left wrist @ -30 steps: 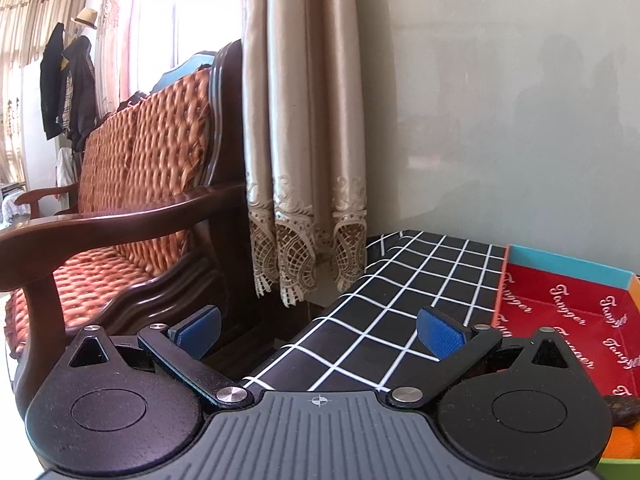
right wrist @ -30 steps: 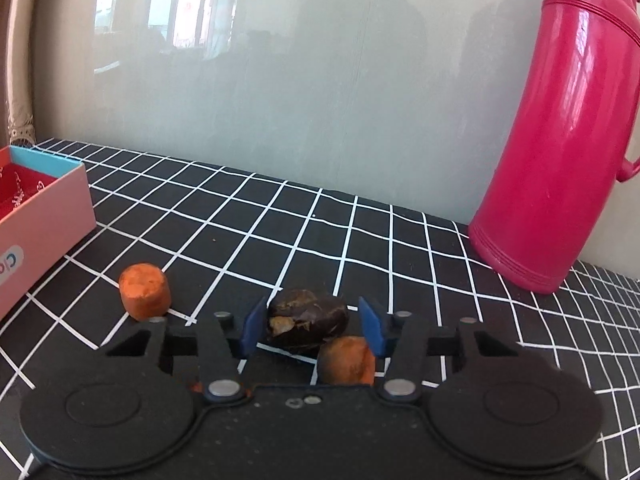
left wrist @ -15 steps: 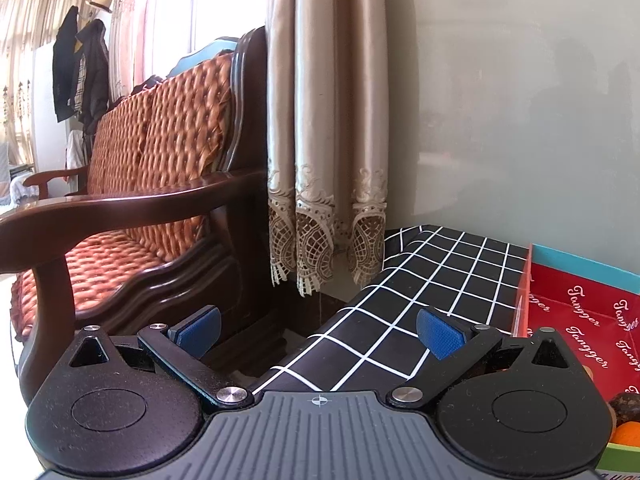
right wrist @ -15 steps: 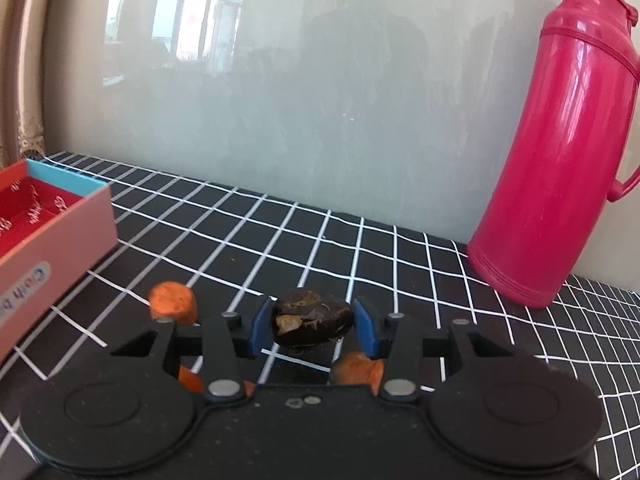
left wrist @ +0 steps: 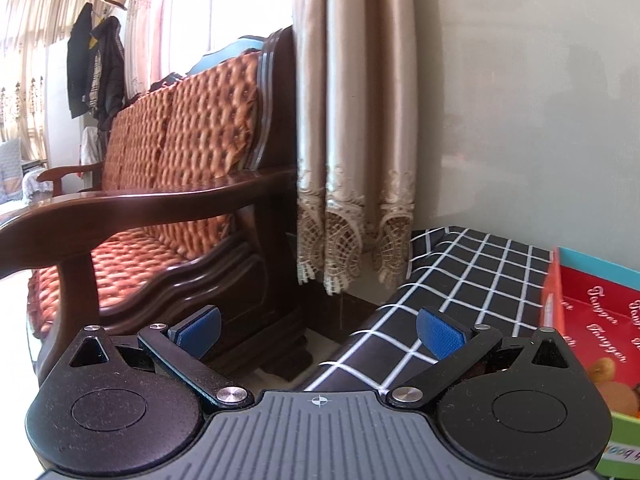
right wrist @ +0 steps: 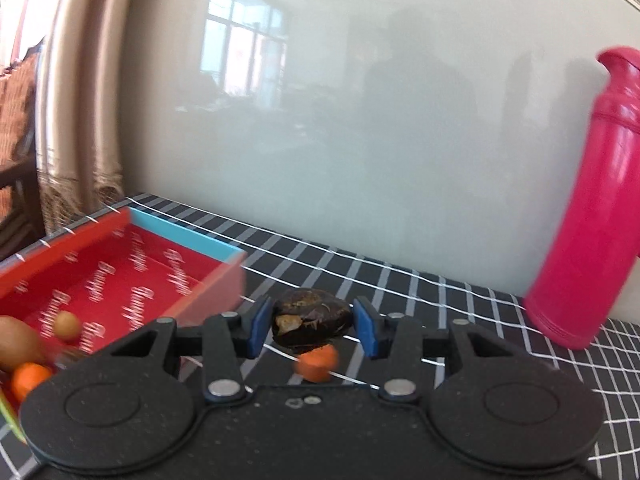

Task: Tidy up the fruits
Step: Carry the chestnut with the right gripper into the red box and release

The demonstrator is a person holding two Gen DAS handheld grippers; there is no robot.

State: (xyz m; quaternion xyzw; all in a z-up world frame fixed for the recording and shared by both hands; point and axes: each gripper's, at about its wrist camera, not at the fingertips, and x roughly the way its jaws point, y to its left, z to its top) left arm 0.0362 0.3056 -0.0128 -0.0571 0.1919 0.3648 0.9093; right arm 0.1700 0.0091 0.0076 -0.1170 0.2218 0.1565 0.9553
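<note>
My right gripper (right wrist: 311, 326) is shut on a dark brown wrinkled fruit (right wrist: 312, 323) and holds it above the checked tablecloth (right wrist: 440, 300), just right of the red box (right wrist: 132, 276). An orange fruit piece (right wrist: 317, 363) lies on the cloth below it. Inside the box lie a small yellow fruit (right wrist: 67, 325), a brown fruit (right wrist: 18, 344) and an orange fruit (right wrist: 30, 378). My left gripper (left wrist: 318, 334) is open and empty over the table's left edge; the red box (left wrist: 592, 308) is at its right.
A tall pink thermos (right wrist: 592, 216) stands at the right against the wall. A wooden sofa (left wrist: 168, 216) with orange cushions and a curtain (left wrist: 348, 120) stand left of the table. The table's left edge (left wrist: 360, 332) drops to the floor.
My right gripper has closed on the dark fruit, lifted it and swung left toward the red box, which now shows its inside. My left gripper has drifted left, away from the box.
</note>
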